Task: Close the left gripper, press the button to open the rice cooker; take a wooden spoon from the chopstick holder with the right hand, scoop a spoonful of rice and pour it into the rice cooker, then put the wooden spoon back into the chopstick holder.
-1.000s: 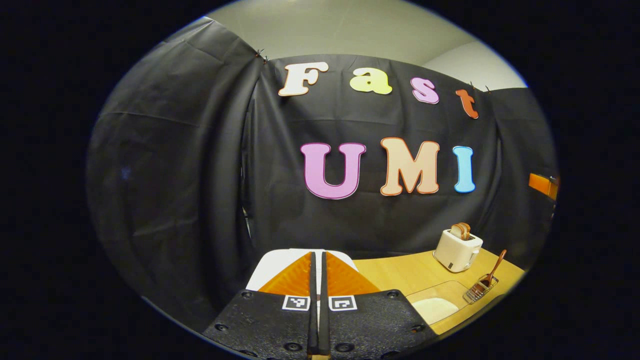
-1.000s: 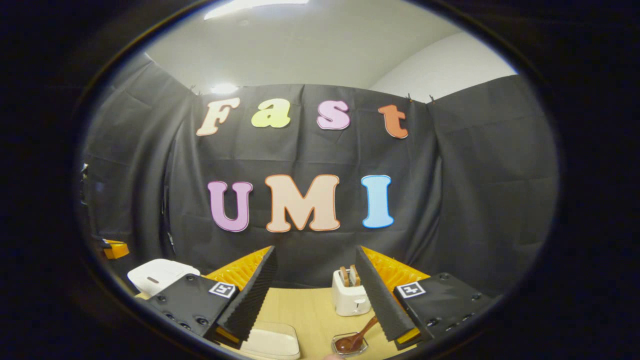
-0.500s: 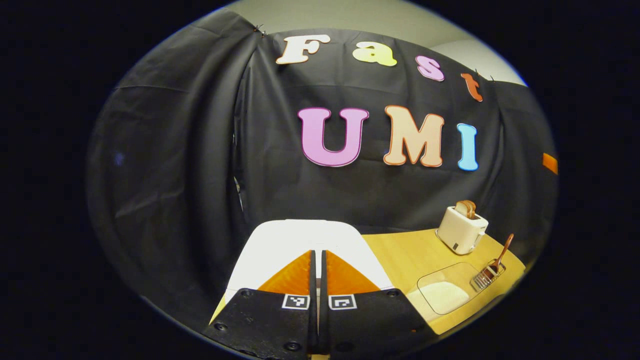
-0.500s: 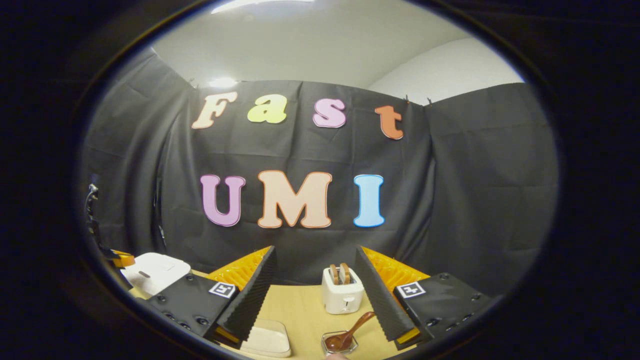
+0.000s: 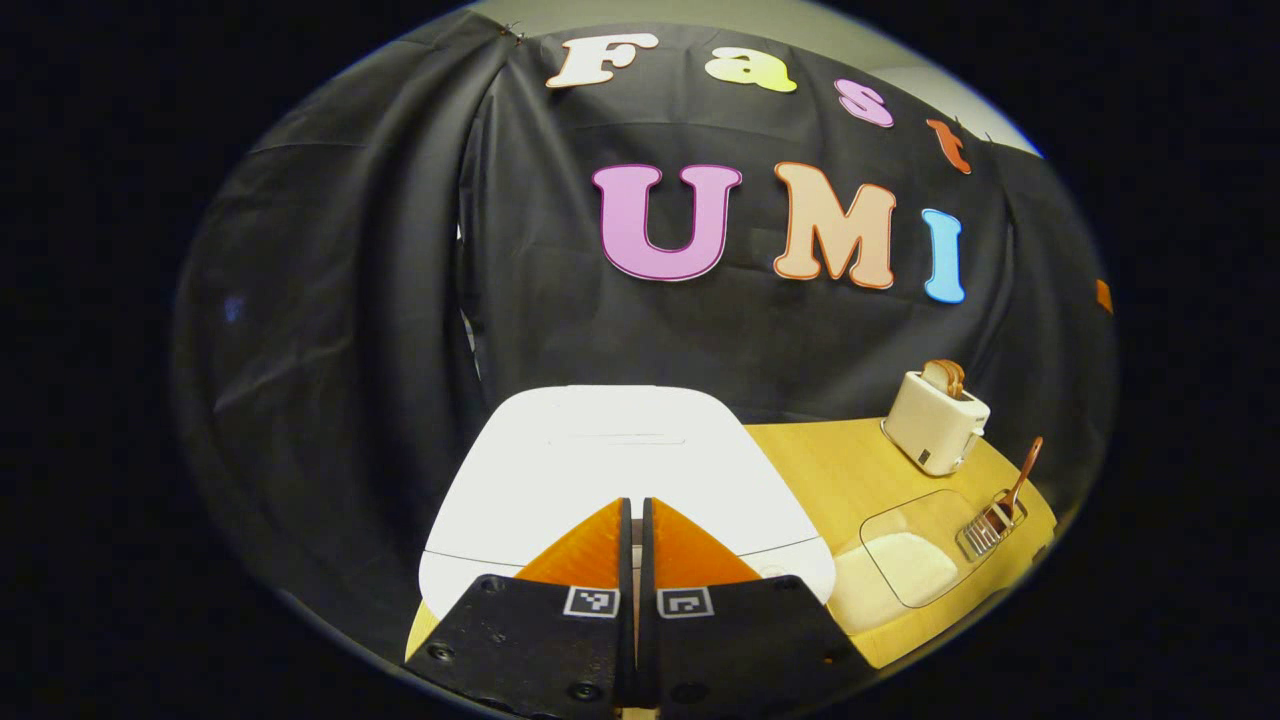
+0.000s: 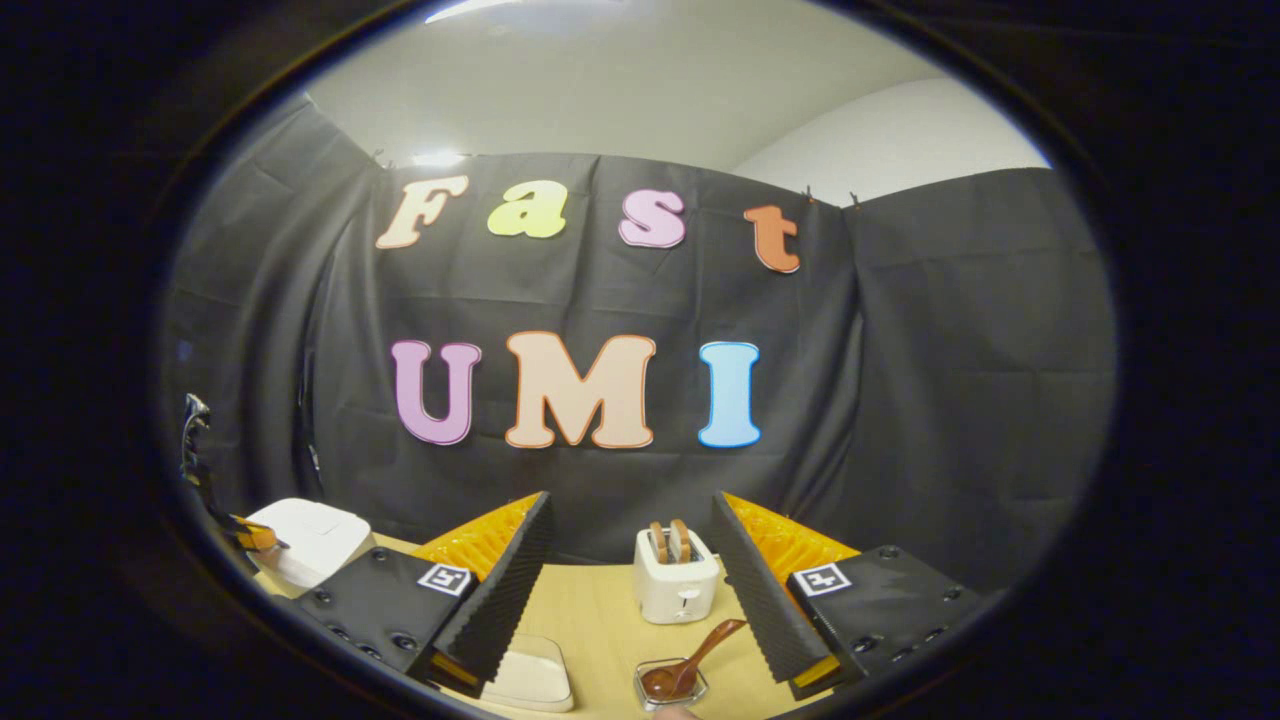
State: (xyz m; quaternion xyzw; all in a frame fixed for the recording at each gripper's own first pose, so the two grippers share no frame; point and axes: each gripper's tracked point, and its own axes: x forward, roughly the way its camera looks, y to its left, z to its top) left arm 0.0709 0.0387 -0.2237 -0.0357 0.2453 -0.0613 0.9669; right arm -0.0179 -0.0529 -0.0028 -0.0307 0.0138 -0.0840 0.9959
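- White plastic cooker [image 5: 620, 480] sits at the worktop's [image 5: 830, 470] left end, lid down, right under my left claw [image 5: 636, 545], whose fingers are pressed together on nothing.
- Its button should be stiff and springy, I'd guess (I can't make it out from here).
- Right claw [image 6: 630, 570] hangs wide apart, empty.
- Spoon [image 6: 690, 665] leans in the holder [image 6: 668, 688] near the rice tray [image 6: 528, 675]: light, rigid; pinch its handle.

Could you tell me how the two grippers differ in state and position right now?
The left gripper is shut, fingers together over the white rice cooker; the right gripper is open, fingers spread, holding nothing. The wooden spoon lies ahead of the right one.
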